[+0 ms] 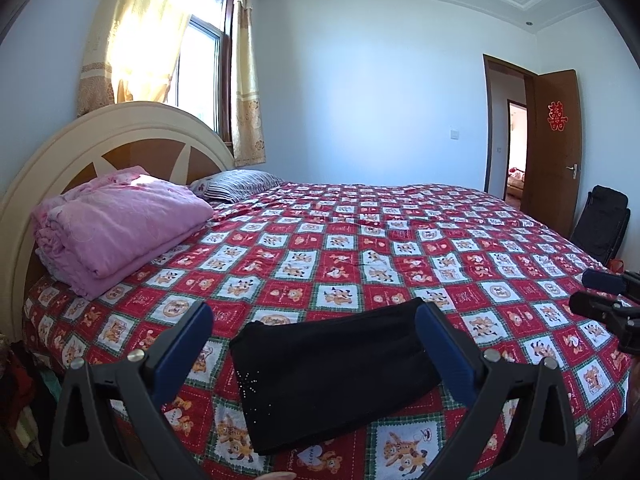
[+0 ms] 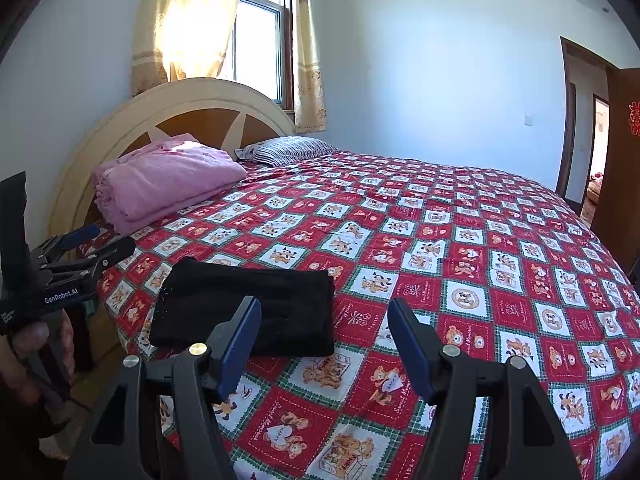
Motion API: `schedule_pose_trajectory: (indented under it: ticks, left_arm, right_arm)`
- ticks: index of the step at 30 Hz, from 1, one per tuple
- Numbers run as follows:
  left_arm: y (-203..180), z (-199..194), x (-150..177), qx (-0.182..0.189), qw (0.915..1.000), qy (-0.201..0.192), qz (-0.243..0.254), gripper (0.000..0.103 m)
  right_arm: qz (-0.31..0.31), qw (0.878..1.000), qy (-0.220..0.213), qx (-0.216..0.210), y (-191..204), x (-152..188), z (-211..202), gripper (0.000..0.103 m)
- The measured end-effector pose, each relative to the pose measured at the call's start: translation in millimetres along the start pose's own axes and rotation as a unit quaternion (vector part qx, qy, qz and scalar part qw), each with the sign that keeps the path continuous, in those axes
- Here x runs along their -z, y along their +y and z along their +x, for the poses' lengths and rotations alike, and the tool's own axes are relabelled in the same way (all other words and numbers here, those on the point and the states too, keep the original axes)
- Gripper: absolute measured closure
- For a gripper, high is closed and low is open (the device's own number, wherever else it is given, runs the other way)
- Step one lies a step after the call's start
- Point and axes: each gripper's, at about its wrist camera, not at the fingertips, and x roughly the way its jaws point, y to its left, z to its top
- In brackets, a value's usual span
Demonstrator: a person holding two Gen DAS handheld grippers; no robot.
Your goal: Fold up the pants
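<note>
Black folded pants [image 1: 336, 376] lie flat on my red cartoon-patchwork bedspread [image 1: 400, 248] near its front edge. My left gripper [image 1: 314, 344] gapes around them, touching nothing; my right gripper [image 2: 324, 344] hangs spread beside them, its bases cut off below.

White lettering "GenRobot.AI" runs along the black body of the left gripper [image 2: 108, 248], off to the left of the right gripper [image 2: 324, 320]. On the open brown door [image 1: 554, 148], far ahead and right of the left gripper's fingers, hangs a red paper double-happiness sign [image 1: 557, 115]. The bedspread [image 2: 460, 280] carries small words in its squares, "HAPPY" just readable near the fingers.
</note>
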Motion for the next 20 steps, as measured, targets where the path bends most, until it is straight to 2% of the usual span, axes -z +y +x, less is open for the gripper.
schedule_pose_trajectory:
  ticks: [10,20]
  left_arm:
    - [-1.2,4.6,0.3,-0.019,0.9998,0.011,0.0,0.0]
    - [-3.7,7.3,5.9,-0.004,0.9998,0.016,0.009,0.0]
  right_arm:
    - [-0.012,1.0,0.001,0.0,4.5,1.5,1.5,0.036]
    - [-0.019,1.0,0.008,-0.001,7.1,5.4,6.2,0.036]
